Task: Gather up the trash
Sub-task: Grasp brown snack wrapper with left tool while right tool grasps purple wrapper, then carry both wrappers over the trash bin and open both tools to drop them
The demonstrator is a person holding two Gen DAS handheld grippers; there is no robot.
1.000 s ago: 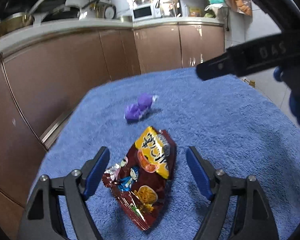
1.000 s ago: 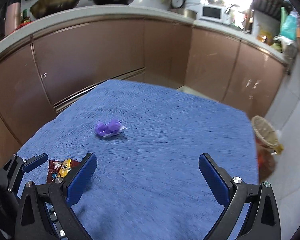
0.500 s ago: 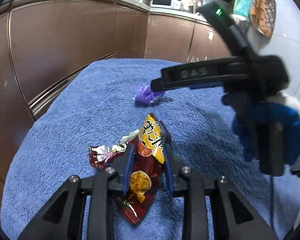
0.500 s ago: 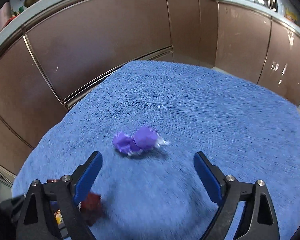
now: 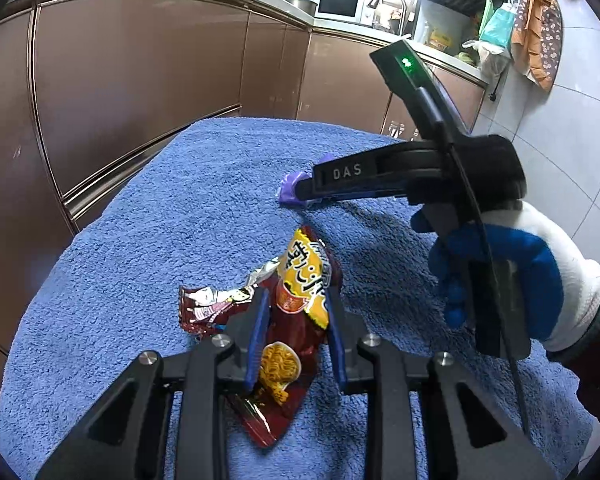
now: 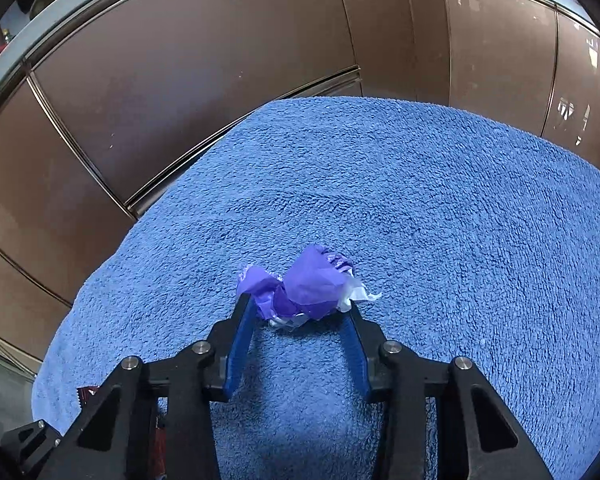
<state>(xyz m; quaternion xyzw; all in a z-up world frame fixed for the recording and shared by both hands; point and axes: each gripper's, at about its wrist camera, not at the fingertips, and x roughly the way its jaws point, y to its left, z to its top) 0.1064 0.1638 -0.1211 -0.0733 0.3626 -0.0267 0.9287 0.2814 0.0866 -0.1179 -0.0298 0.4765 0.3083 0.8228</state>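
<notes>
Since both pieces of trash are thin film, they should weigh next to nothing and give under any squeeze, so the worry is slipping, not breaking. The noodle packet (image 5: 296,320) is glossy foil: dark red with a yellow panel of script, a picture of noodles lower down, and a torn flap splayed to one side. It lies flat on the blue towel (image 5: 148,240), which makes an edge hard to get under — the better hold is across its middle, where the film can buckle upward into a ridge. The left gripper (image 5: 296,312) has done that: its blue pads are clamped on the packet's sides and the wrapper bulges between them.

The purple wrapper (image 6: 300,292) sits farther out on the same towel, well apart from the packet. It is a crumpled wad with a scrap of white or clear film poking from one end, already bunched, so it offers bulk to pinch and should spring back a little when let go. The right gripper (image 6: 300,312) straddles it and its jaws are closing; the tips look to be just touching the wad's two ends, though whether they truly press yet is hard to tell from this angle. Taking it nearer the thick purple centre — not the loose white tail — would be safer.
</notes>
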